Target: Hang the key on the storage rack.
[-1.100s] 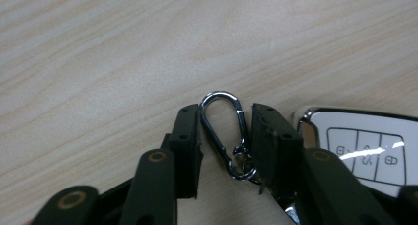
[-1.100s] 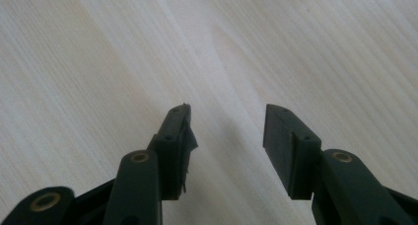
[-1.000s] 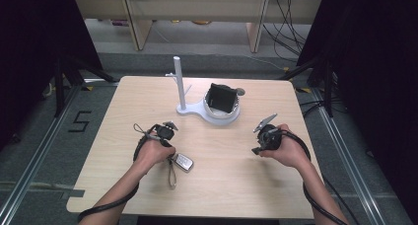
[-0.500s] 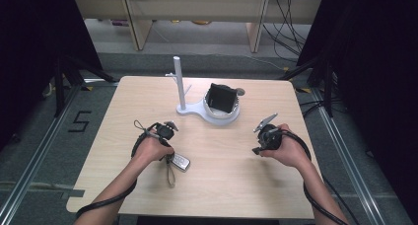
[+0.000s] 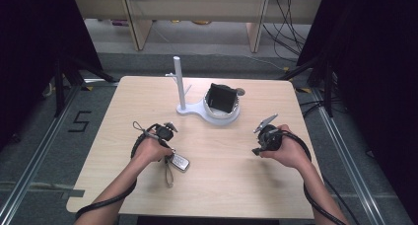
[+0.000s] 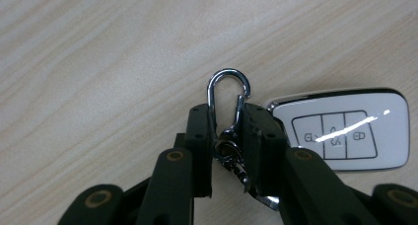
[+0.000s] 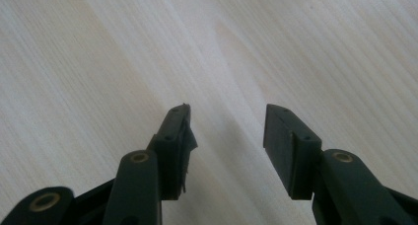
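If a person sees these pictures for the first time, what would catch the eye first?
Probably the silver carabiner clip, pinched between the jaws of the left gripper, which have just been closing, with a white car key fob lying right beside it on the wooden table. Next, the white stand with a post at the far middle, carrying a black box.
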